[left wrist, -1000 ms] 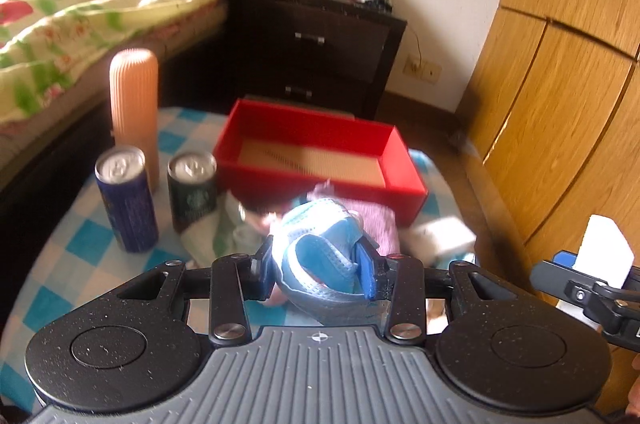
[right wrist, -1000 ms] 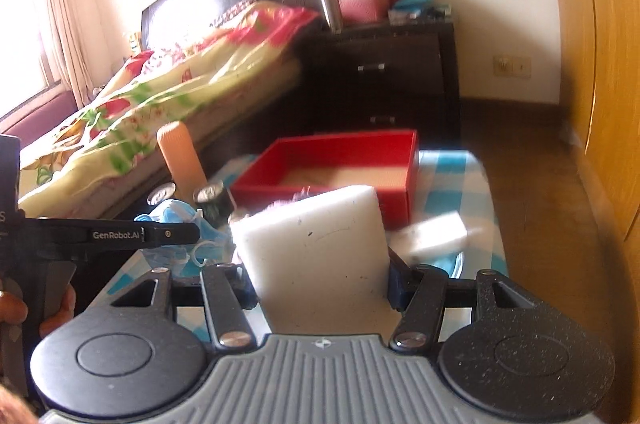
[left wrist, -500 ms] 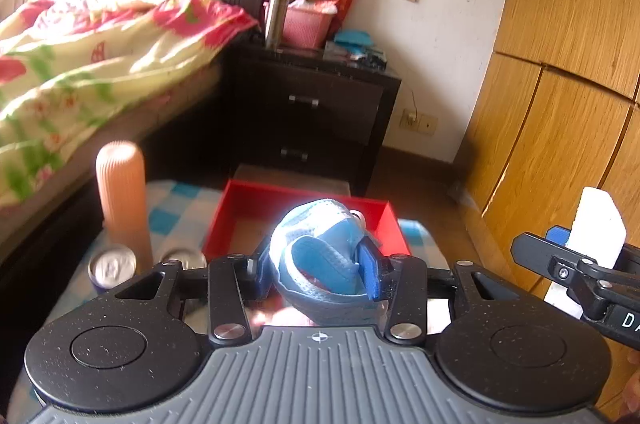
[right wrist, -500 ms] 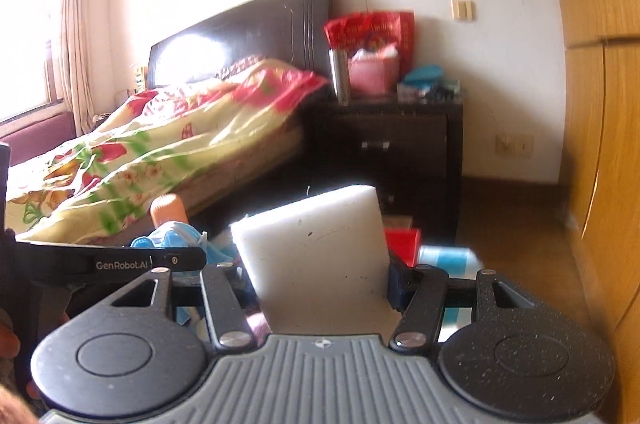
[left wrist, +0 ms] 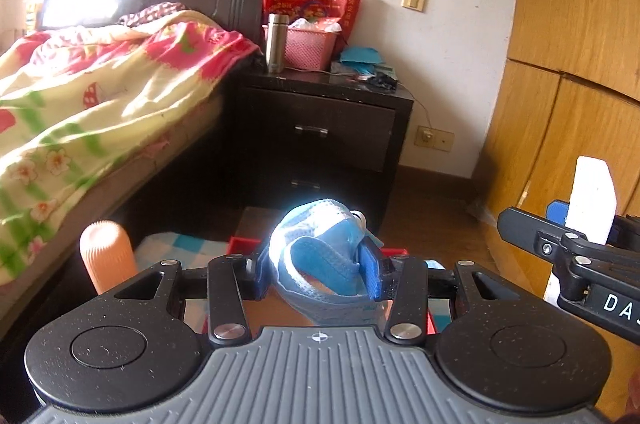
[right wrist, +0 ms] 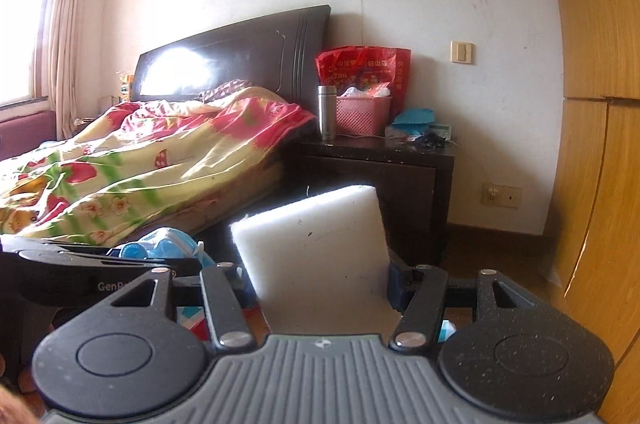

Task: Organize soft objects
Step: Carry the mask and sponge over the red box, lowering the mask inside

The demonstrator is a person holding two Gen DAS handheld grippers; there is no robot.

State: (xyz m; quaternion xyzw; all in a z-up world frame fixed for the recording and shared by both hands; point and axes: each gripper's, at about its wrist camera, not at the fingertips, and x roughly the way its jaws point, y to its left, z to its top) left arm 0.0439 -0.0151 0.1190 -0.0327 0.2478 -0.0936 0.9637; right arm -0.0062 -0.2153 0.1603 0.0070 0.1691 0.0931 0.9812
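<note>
With the left gripper clamped on the crumpled mask and the right gripper pinching the sponge between its fingers, either could slip out if the squeeze eases.

I see a crumpled blue face mask, bunched with its loops folded in, pinched in my left hand-held gripper. A white foam block, flat-faced and tilted slightly, stands upright clamped in my right hand-held gripper.
</note>
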